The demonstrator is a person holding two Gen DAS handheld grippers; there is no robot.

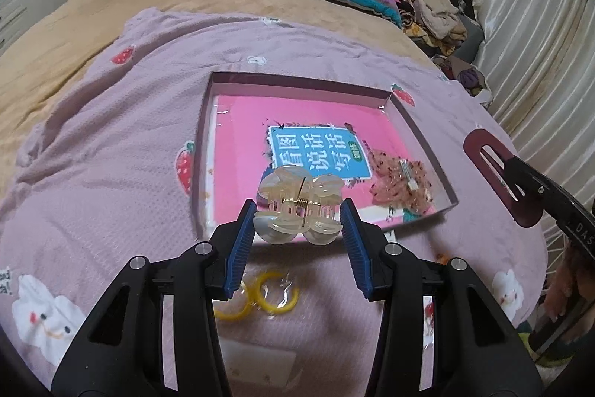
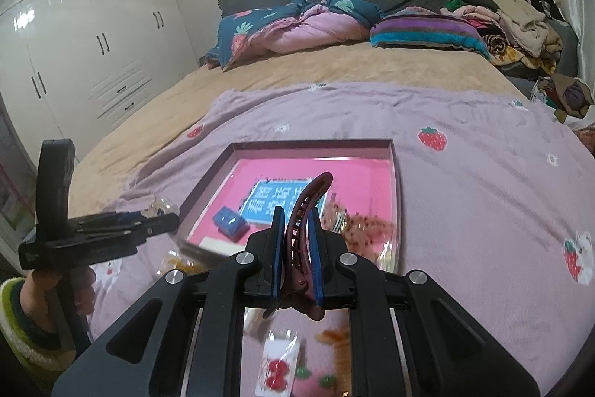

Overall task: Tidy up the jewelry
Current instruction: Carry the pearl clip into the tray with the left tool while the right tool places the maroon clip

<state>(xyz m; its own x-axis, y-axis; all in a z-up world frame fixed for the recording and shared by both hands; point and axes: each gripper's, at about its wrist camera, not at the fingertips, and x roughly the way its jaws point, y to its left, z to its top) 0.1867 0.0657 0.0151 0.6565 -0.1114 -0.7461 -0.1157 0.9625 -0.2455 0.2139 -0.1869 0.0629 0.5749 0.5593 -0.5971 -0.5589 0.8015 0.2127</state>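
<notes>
Left gripper [image 1: 298,225]: blue pads either side of a cream pearly claw clip [image 1: 297,211], touching its lower shells; the clip is clamped between them above the near edge of the tray. Beneath the gripper, on the lilac blanket [image 1: 111,144], lie yellow hoop earrings [image 1: 260,296] in a clear packet.

Right gripper [image 2: 296,240]: jaws narrow, pinching a maroon curved hair clip [image 2: 303,229] that stands on edge, tip arching forward toward the tray. Below it, blurred: a packet with red cherry-shaped pieces [image 2: 277,376] and a small orange item [image 2: 336,337], type unclear. In the left wrist view the same maroon clip shows at right, flat face on, held just beside the tray's right rim.

Further on: shallow dark-rimmed tray [image 1: 424,133] on the blanket, lined with a pink book cover [image 1: 245,125] bearing a blue title panel. In the tray's right part, a pink speckled hair clip [image 1: 401,183], metal clasp upward.

Beyond: tan bedspread [image 2: 297,69], bundled quilt [image 2: 297,21], striped pillow [image 2: 424,28], white wardrobe [image 2: 93,43].
</notes>
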